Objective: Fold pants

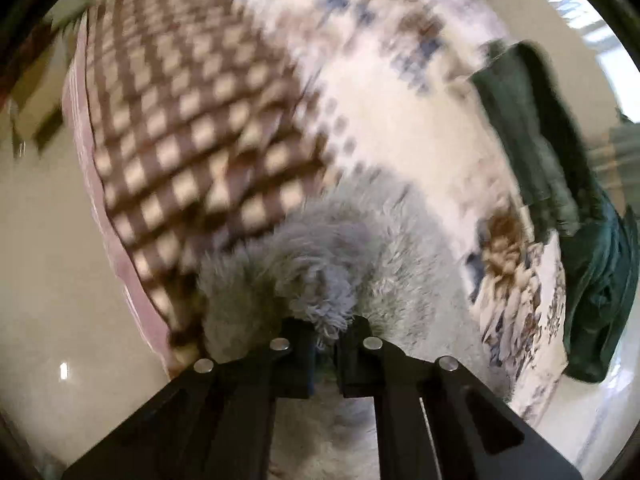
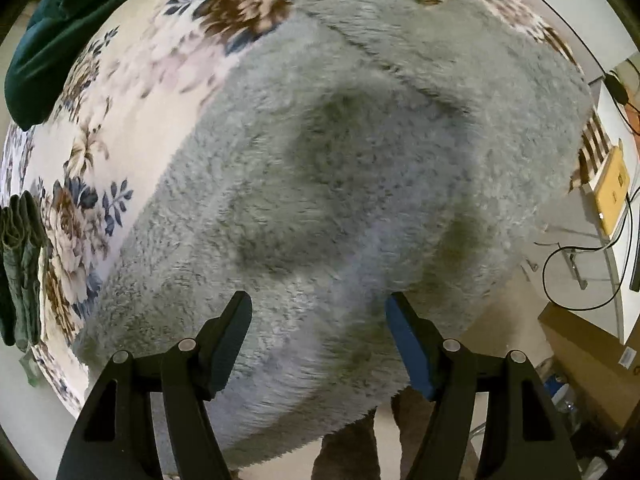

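Observation:
The pants are grey and fluffy [image 2: 340, 168] and lie spread across a floral bedspread [image 2: 120, 128]. In the right wrist view they fill most of the frame. My right gripper [image 2: 320, 312] is open, its jaws wide apart just above the pants' near edge, holding nothing. In the left wrist view my left gripper [image 1: 326, 328] is shut on a bunched fold of the grey pants [image 1: 320, 264] and holds it above the bed. That view is motion-blurred.
A brown checked blanket [image 1: 192, 120] covers the bed's far left. Dark green clothing [image 1: 560, 168] lies at the bed's edge, also in the right wrist view [image 2: 72, 12]. Folded green items [image 2: 20, 264] sit at left. Cardboard boxes [image 2: 592, 356] and cables stand on the floor at right.

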Demonstrator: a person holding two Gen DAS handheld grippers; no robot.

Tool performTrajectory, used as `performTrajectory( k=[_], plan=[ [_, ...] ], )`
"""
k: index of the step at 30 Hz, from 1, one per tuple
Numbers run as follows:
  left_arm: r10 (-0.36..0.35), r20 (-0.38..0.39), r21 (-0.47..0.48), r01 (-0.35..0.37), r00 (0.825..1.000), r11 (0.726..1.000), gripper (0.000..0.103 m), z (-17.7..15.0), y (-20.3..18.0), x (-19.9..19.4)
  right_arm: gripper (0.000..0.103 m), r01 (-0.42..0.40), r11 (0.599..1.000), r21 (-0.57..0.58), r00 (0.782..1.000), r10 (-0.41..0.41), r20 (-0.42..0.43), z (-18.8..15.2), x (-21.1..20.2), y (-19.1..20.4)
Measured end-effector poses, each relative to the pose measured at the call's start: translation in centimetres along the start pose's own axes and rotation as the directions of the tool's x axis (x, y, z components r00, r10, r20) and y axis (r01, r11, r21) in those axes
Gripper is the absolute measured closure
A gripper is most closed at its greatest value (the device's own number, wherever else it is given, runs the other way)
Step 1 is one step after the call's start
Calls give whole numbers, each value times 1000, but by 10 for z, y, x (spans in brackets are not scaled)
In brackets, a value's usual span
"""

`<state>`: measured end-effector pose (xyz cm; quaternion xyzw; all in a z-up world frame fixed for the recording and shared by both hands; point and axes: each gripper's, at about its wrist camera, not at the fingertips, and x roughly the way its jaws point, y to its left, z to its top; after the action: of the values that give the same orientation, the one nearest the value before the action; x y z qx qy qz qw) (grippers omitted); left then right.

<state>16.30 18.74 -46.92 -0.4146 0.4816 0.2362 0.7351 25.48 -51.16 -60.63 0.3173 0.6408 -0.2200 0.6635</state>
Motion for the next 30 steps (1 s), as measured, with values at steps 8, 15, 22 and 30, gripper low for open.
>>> performTrajectory(
  k=[8,15,22,30],
  plan=[
    [116,-53,42,-114,992,993,92,-29,23,0,29,51,999,-6,996,-51,67,15,-28,-25],
    [154,39,114,-157,987,981,59,-55,-8,-22,23,244,960,-134,952,-211,220,82,-26,-11],
    [176,-37,86,-173,984,981,59,-67,-23,14,95,264,962,-67,951,-248,183,141,1,-35],
    [85,12,74,-86,996,994,91,-61,-27,11,96,104,994,37,953,-111,281,113,-64,-97]
  ],
)
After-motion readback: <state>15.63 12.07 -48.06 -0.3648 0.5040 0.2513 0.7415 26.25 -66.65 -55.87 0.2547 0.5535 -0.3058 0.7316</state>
